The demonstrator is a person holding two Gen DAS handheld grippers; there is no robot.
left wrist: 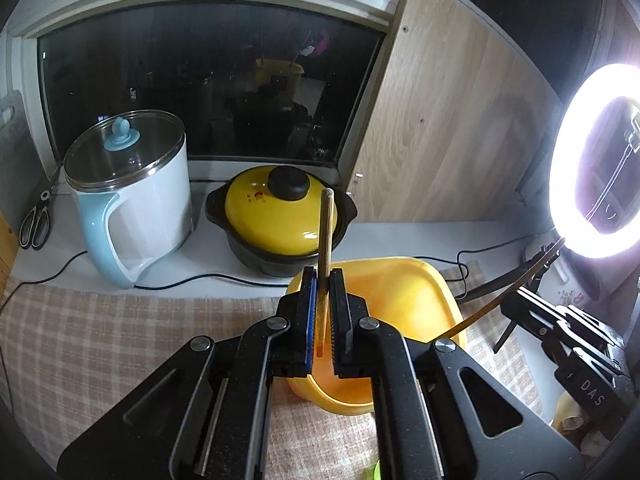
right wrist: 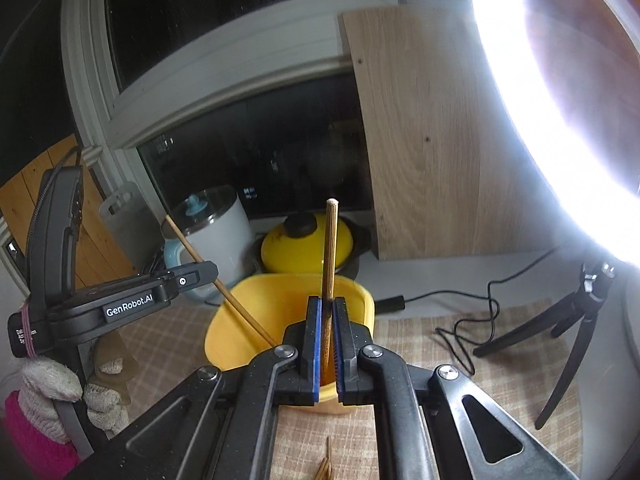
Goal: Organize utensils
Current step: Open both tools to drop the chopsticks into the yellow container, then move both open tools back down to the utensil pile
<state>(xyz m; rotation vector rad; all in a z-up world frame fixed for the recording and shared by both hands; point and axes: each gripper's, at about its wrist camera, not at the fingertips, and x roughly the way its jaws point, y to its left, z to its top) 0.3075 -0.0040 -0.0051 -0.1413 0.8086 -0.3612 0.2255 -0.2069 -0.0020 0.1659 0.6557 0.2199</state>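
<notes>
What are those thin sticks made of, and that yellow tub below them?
The thin tan stick clamped in the left gripper looks like bamboo or wood: matt, with fine lengthwise grain. So does the one in the right gripper. The yellow rounded tub seems to be plastic: smooth, evenly coloured, thin-walled and slightly glossy.

chopsticks: two, wooden [left wrist: 326,232] [right wrist: 330,256] | above yellow container [right wrist: 288,300] | more on cloth [right wrist: 324,468]

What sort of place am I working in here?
Most likely a home kitchen counter by a window: an electric cooking pot and a yellow-lidded clay pot stand on the sill, with scissors beside them.
</notes>
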